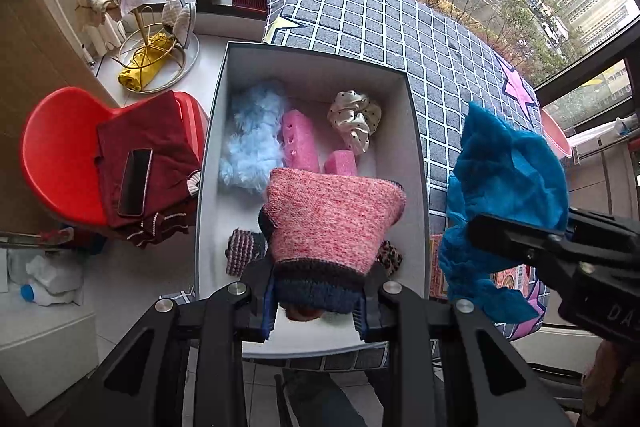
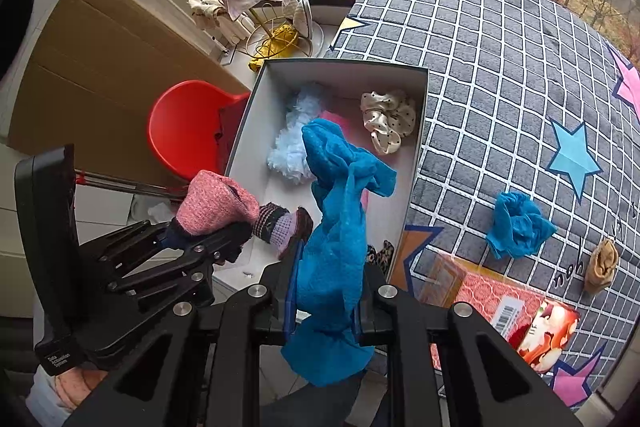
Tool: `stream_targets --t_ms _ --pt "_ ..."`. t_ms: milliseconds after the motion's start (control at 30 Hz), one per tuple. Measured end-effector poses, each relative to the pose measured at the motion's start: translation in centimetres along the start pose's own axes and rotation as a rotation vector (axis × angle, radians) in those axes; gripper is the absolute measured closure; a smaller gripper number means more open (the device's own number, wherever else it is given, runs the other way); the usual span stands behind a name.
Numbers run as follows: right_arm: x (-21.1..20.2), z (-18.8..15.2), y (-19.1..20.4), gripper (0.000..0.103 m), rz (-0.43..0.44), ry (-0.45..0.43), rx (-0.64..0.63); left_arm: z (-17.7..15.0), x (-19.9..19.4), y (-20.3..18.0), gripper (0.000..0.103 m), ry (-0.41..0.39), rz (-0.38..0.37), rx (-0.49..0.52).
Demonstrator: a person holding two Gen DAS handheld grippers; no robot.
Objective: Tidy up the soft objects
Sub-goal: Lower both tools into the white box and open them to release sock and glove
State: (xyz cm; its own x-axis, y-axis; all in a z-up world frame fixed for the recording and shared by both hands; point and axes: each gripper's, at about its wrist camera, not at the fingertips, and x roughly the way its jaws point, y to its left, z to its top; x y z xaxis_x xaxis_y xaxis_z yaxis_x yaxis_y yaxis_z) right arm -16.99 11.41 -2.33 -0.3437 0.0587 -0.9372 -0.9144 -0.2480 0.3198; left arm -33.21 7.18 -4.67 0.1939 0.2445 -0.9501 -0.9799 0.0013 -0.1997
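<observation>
- The white box (image 1: 414, 131) stands open on the grid-patterned blanket (image 1: 440, 43); its left wall runs along the blanket's edge, just beside the red plastic chair (image 1: 52, 155).
- The left gripper (image 1: 316, 303) hangs over the near end of the box, jaws closed narrow on the dark cuff of a pink knitted sock (image 1: 332, 215), which dangles inside the box walls.
- The right gripper (image 2: 326, 303) is clamped tight on a blue mesh cloth (image 2: 336, 227); the cloth hangs over the box's near right corner, partly past the rim.
- In the box's far half lie a pale blue fluffy piece (image 1: 252, 139), pink foam pieces (image 1: 300, 139) and a cream dotted scrunchie (image 1: 356, 119). A strip of bare white floor (image 1: 376, 163) shows on the right side.
- At the near end a purple striped knit (image 1: 240, 251) lies on the left and a leopard-print piece (image 1: 390, 255) on the right, both crowded by the sock.
- The two grippers hang close side by side, so room between them is tight.
- On the blanket to the right, well clear of the box, lie a second blue mesh bundle (image 2: 518, 223) and a tan sock (image 2: 602, 263); a red patterned carton (image 2: 480, 291) sits near the box's near right corner.
- The chair holds a dark red garment (image 1: 160, 155) with a phone (image 1: 135, 183) on top.
- A gold wire stand (image 1: 148, 39) with towels stands by the window, beyond the chair.
</observation>
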Motion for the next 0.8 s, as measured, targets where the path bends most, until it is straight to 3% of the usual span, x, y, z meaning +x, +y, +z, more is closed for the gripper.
stream_targets --t_ms 800 --pt "4.3 4.8 -1.6 0.081 -0.006 0.037 0.051 5.5 3.9 0.1 0.071 0.013 0.071 0.019"
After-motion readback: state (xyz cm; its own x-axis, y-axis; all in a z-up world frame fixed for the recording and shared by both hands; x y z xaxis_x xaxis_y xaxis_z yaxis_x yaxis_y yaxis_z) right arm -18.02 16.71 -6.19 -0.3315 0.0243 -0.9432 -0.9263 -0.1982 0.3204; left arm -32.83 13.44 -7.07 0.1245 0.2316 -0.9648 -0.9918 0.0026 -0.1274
